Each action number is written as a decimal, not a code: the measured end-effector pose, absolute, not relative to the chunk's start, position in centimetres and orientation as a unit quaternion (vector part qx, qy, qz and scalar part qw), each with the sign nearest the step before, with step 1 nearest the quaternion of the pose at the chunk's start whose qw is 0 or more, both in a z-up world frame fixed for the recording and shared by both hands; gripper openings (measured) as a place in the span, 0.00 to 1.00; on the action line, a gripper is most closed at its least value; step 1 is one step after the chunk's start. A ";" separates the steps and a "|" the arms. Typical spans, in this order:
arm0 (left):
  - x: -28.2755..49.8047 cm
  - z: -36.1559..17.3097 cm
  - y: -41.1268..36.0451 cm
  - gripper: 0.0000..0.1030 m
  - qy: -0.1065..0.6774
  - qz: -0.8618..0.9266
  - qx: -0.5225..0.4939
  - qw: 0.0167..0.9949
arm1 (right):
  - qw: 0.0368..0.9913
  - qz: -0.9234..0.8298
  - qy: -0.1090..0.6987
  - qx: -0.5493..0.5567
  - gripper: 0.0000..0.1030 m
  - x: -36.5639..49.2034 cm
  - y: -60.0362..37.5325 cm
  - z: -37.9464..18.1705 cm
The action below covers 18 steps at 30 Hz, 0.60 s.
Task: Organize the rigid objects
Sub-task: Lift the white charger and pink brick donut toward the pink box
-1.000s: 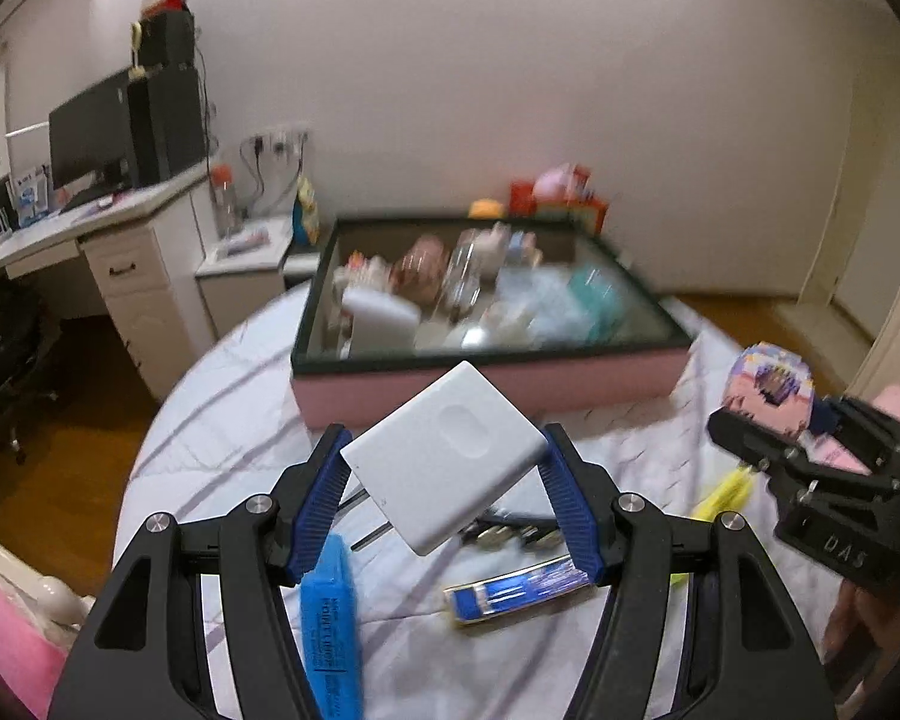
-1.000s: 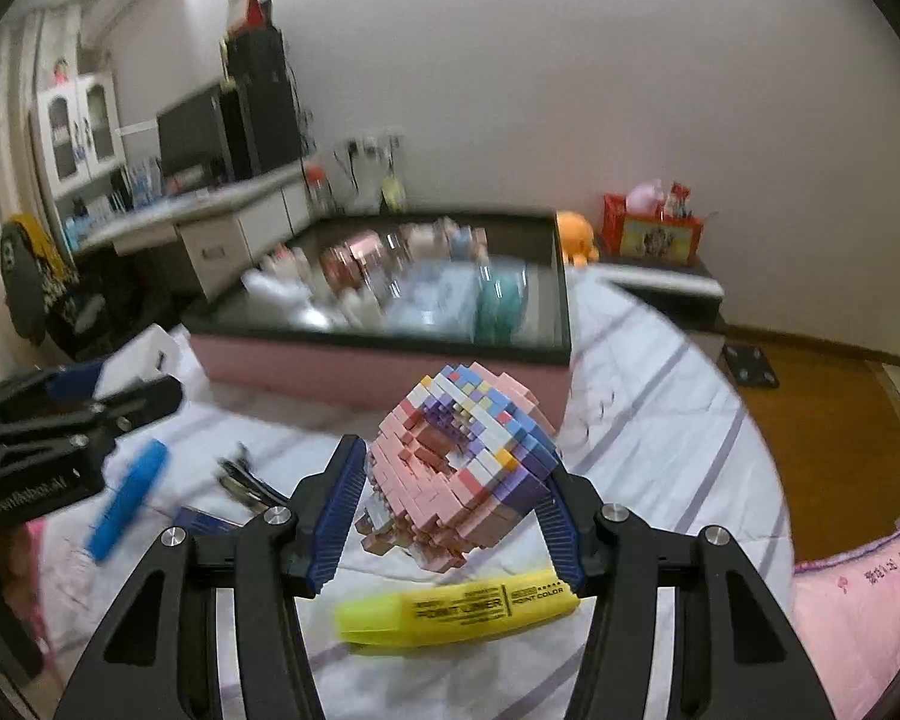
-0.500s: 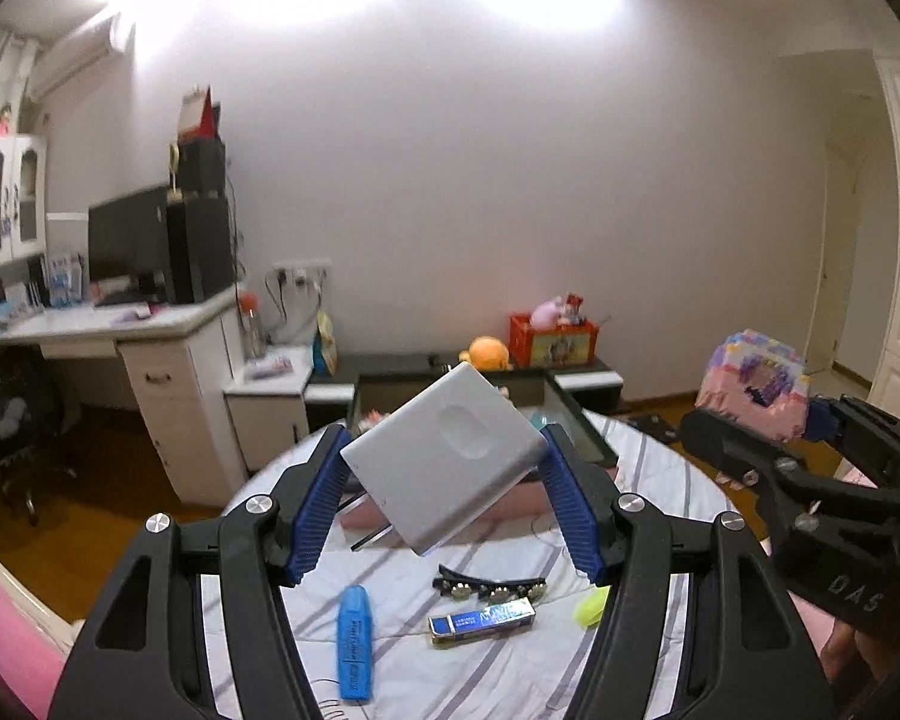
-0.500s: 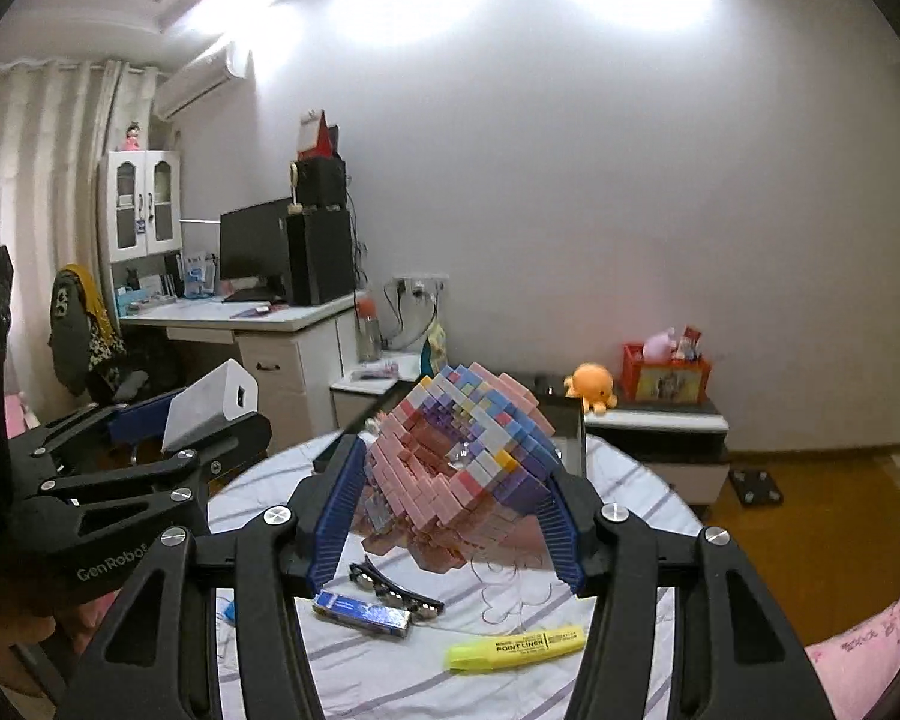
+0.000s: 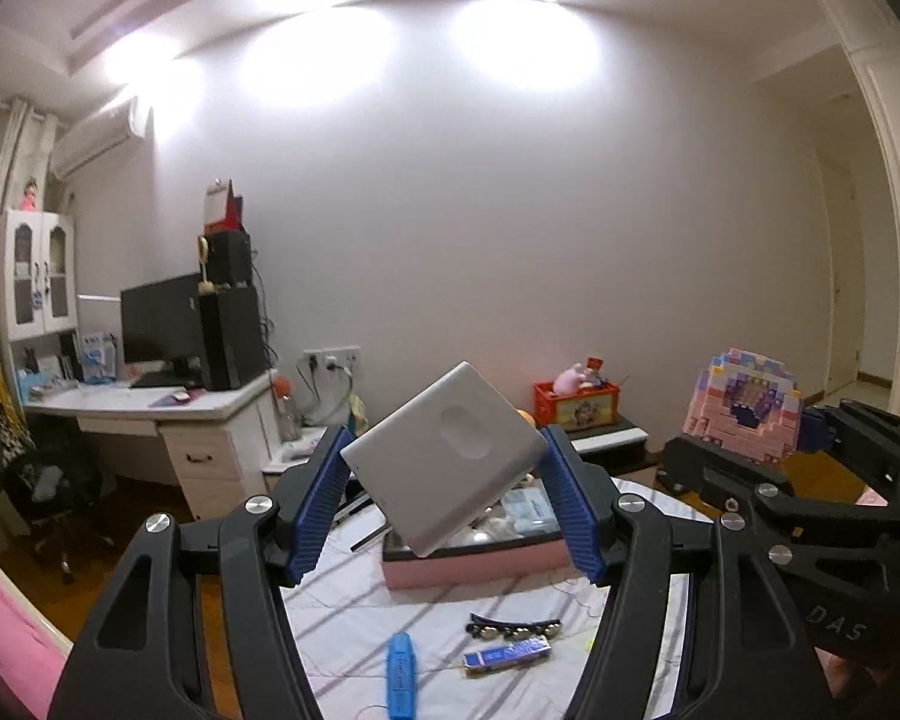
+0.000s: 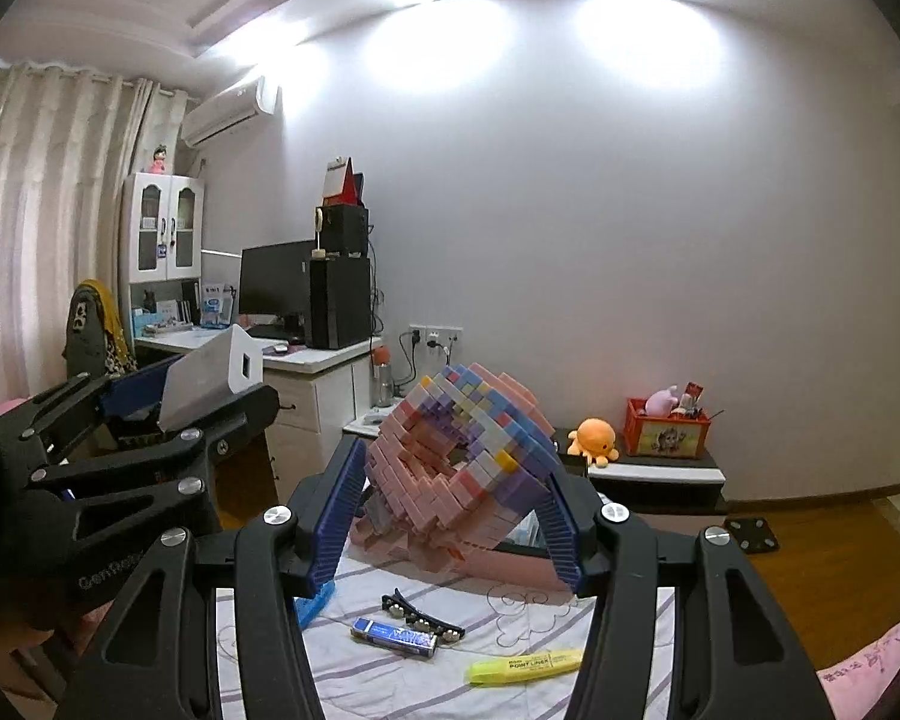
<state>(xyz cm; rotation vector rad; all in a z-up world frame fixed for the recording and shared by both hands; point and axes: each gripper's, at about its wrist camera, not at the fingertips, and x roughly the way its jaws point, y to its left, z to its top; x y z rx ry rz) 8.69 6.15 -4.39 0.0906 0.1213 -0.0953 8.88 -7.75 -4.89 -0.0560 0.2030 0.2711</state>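
Both grippers have gone up high, and each one carries a thing with it. A second ago they were low over the table (image 5: 354, 606) with its white striped cloth, and the open pink box with the dark rim (image 5: 480, 564) looked big and close; now the views are nearly level, the wall fills them, and the box looks small below. The left gripper (image 5: 444, 495) pinches a flat white square charger block (image 5: 441, 459) between its blue pads, tilted on one corner. The right gripper (image 6: 459, 504) pinches a round pink and purple toy made of little bricks (image 6: 459, 471) the same way. Neither grip has slipped. On the cloth lie a blue marker pen (image 5: 401, 681), a black hair clip with shiny beads (image 5: 513, 630), a small blue flat box (image 5: 506, 655) and a yellow highlighter pen (image 6: 525, 666). I think the two held things go into the pink box next, so both hands must come forward and down over it
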 end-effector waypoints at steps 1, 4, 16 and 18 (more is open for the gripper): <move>8.6 -4.2 6.2 0.63 0.059 -0.046 0.046 0.996 | 0.986 0.135 0.099 -0.028 0.55 8.8 -7.7 -4.8; 8.4 -3.9 6.3 0.63 0.055 -0.044 0.047 0.996 | 0.986 0.134 0.095 -0.026 0.55 8.6 -7.7 -4.6; 8.6 -3.8 5.6 0.63 0.057 -0.044 0.055 0.996 | 0.986 0.140 0.090 -0.025 0.55 8.0 -7.9 -4.5; 8.9 -3.8 5.5 0.63 0.059 -0.045 0.057 0.996 | 0.986 0.140 0.092 -0.025 0.55 8.2 -8.0 -4.6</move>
